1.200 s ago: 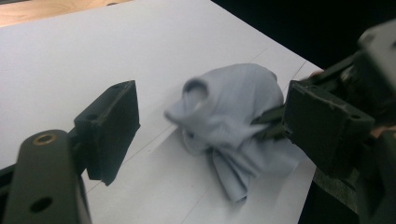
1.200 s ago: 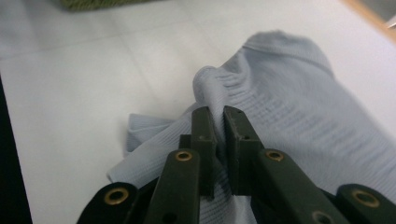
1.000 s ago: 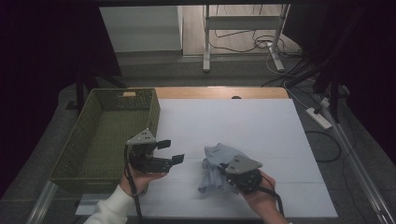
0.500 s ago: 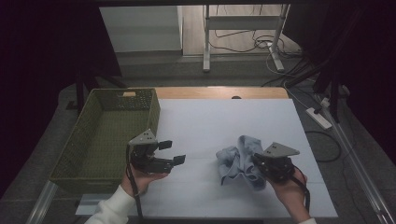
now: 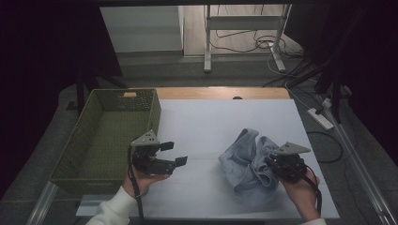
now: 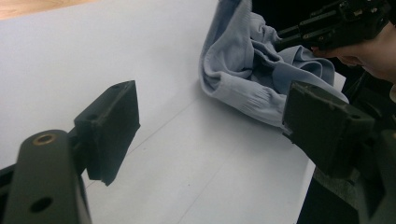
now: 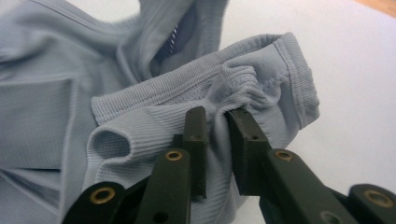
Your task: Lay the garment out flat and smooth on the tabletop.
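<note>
A crumpled light grey-blue garment (image 5: 246, 164) lies on the white table (image 5: 211, 122) toward its right front. My right gripper (image 5: 268, 161) is at the garment's right side, and its jaws have just been opening a little. In the right gripper view the gripper (image 7: 217, 126) still pinches a ribbed fold of the garment (image 7: 140, 70), and the fabric bunches at the pads. My left gripper (image 5: 176, 153) is held open left of centre, pointing right toward the cloth, with nothing between its jaws. The left gripper view looks past that gripper (image 6: 215, 130) to the garment (image 6: 243, 70) and the right gripper (image 6: 280, 35) beyond.
A green woven basket (image 5: 75, 145) stands at the table's left edge, close behind my left gripper. Bare white tabletop lies between the grippers and toward the far edge. The table's front edge runs just below both hands.
My right gripper has moved to the right and pulled the garment with it, from the middle front to the right front. The left gripper has stayed where it was.
</note>
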Tool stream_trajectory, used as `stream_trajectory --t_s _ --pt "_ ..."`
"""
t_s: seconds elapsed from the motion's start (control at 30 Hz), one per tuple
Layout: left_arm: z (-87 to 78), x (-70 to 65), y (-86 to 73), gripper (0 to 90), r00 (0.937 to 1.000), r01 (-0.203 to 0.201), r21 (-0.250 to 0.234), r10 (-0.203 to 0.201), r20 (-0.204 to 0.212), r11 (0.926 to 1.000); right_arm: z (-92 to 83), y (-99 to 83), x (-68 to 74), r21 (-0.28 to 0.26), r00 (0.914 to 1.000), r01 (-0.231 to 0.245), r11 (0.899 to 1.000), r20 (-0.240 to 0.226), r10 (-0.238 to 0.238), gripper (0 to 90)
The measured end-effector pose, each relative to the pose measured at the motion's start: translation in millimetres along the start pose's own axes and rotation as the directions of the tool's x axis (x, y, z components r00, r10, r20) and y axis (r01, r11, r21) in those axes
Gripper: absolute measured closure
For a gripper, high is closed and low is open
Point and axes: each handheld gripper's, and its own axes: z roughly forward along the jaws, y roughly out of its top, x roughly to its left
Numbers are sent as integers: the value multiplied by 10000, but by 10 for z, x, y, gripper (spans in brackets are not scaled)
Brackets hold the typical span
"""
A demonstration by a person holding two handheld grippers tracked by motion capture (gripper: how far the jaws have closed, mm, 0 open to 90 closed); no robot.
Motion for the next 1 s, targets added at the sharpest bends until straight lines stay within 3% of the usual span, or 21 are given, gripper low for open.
stream_trajectory --t_s 0.23,0.4,0.63,0.7,0.8,1.0 --pt "8 -11 2 195 10000 -30 0 30 15 10000 -77 25 -39 -429 9988 -215 9988 432 234 517" --pt "14 -21 2 196 10000 -56 23 56 14 10000 -187 94 -3 -1198 9973 -58 9928 720 146 443" --pt "19 -24 2 196 10000 -51 26 51 23 10000 -223 215 217 -1802 9990 420 9827 189 -393 391" --pt "22 -27 2 195 10000 -50 27 50 30 10000 -212 253 300 -1888 9983 513 9807 -171 -555 380" --pt "25 -31 2 195 10000 -65 35 65 35 10000 -141 277 434 -1858 9934 412 9817 -976 -602 371" --pt "24 -30 2 196 9999 -96 46 96 34 9999 108 280 758 -1226 9754 1016 9872 -1827 -1231 344"
